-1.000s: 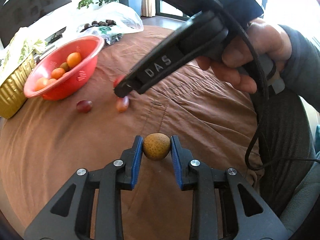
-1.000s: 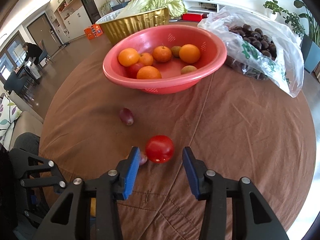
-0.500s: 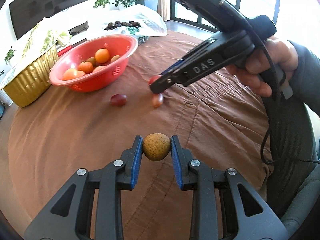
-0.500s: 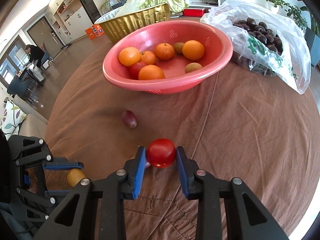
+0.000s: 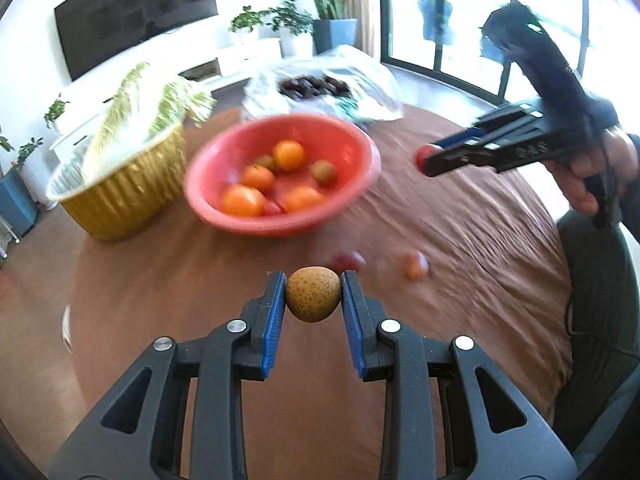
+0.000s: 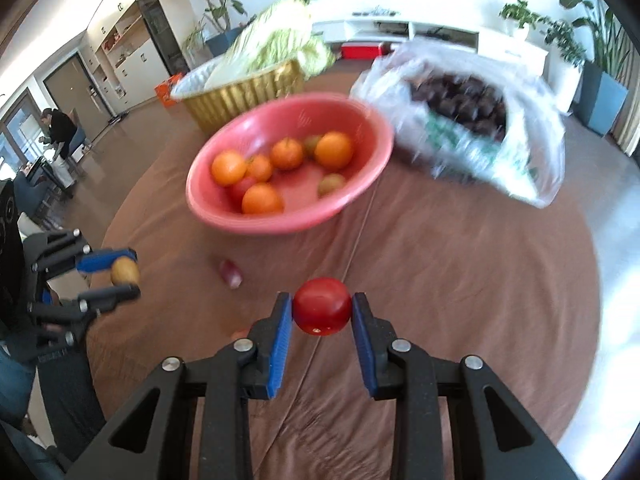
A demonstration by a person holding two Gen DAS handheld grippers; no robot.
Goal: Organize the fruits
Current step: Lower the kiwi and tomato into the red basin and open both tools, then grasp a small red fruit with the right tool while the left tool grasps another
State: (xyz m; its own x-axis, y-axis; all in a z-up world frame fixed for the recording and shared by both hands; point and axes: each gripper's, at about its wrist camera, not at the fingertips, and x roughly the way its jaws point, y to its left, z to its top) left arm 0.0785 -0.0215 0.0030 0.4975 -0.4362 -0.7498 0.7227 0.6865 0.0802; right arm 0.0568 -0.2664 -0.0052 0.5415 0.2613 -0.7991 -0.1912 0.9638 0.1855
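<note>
My left gripper (image 5: 312, 277) is shut on a small speckled brown fruit (image 5: 312, 300), held above the brown tablecloth and facing the red bowl (image 5: 280, 222). That bowl holds several oranges and a few small greenish fruits. My right gripper (image 6: 321, 299) is shut on a red tomato (image 6: 322, 314), lifted off the cloth in front of the bowl (image 6: 276, 226). The left wrist view shows the right gripper (image 5: 430, 160) at upper right with the tomato (image 5: 420, 157) at its tip. Two small reddish fruits (image 5: 349, 261) (image 5: 416, 267) lie on the cloth.
A gold basket (image 5: 120, 200) with a cabbage stands left of the bowl. Behind the bowl lies a clear plastic bag of dark nuts (image 6: 464, 100). A hand (image 5: 592, 172) holds the right gripper. The round table's edge curves on both sides.
The right gripper's jaws closed on the tomato and lifted it off the cloth. The left gripper rose and swung toward the bowl with the brown fruit still held.
</note>
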